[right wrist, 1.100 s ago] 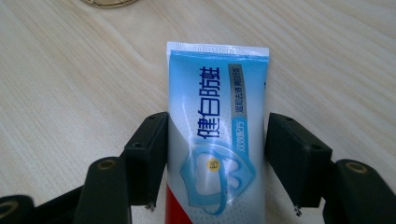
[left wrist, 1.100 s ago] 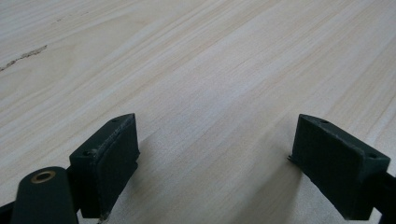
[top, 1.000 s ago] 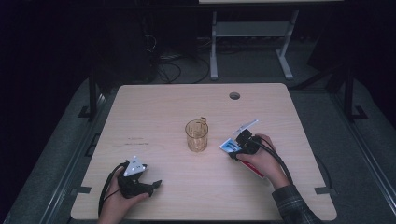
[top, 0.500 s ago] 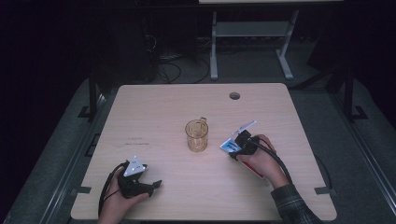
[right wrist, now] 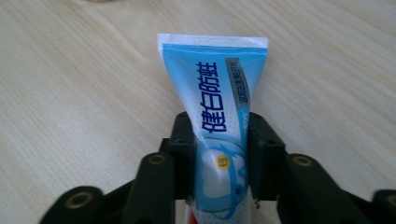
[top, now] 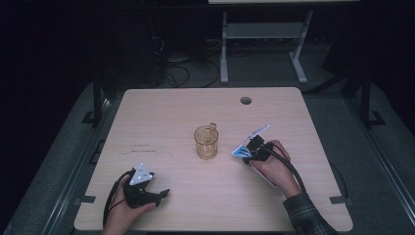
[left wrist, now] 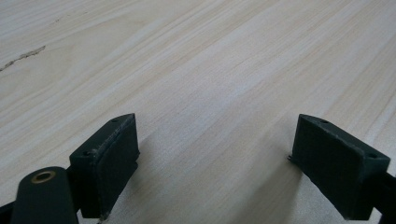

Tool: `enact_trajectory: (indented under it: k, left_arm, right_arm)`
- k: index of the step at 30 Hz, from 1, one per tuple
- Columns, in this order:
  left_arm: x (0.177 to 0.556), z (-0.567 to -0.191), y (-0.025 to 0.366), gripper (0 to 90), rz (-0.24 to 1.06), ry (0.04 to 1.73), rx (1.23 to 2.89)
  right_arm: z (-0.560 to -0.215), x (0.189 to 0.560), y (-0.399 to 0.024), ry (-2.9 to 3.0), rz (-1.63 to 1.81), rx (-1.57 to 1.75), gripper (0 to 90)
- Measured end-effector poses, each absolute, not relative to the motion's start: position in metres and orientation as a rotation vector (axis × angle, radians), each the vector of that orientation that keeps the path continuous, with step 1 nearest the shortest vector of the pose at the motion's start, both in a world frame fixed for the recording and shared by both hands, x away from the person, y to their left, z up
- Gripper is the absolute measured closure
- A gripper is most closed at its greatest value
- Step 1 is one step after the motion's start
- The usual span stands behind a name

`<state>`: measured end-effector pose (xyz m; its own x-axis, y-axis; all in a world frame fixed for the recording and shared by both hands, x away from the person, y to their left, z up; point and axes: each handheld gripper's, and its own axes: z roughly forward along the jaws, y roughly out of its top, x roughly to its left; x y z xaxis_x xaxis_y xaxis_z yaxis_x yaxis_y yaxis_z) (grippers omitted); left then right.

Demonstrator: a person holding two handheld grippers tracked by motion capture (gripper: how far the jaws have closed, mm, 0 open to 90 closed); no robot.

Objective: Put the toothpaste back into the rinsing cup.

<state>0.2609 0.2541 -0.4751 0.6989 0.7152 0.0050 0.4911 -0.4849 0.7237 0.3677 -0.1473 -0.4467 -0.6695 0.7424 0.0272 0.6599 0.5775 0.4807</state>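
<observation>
Right gripper (right wrist: 219, 154) clamped on a blue-and-white toothpaste tube (right wrist: 215, 98), jaws just closed in, pads pressing both sides of its lower body. Crimped flat end pointing away from the jaws, over the light wooden table (top: 171, 112). From the high view, right gripper (top: 247, 152) low above the table, just right of an amber glass mug (top: 206, 142), tube's blue end (top: 241, 152) near the mug but apart from it. Left gripper (left wrist: 224, 158) jaws spread wide, nothing but bare wood between them; resting at the near left edge (top: 164, 195), well apart from mug and tube.
</observation>
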Motion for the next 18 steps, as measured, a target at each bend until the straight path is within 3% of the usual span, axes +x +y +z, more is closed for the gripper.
enact_trajectory:
  k: [18]
  left_arm:
    - [0.261, -0.475, 0.254, 13.4, 0.399, 0.916, 2.184]
  right_arm:
    - [-0.438, 0.367, -0.165, 2.580, 0.888, 1.288, 73.0]
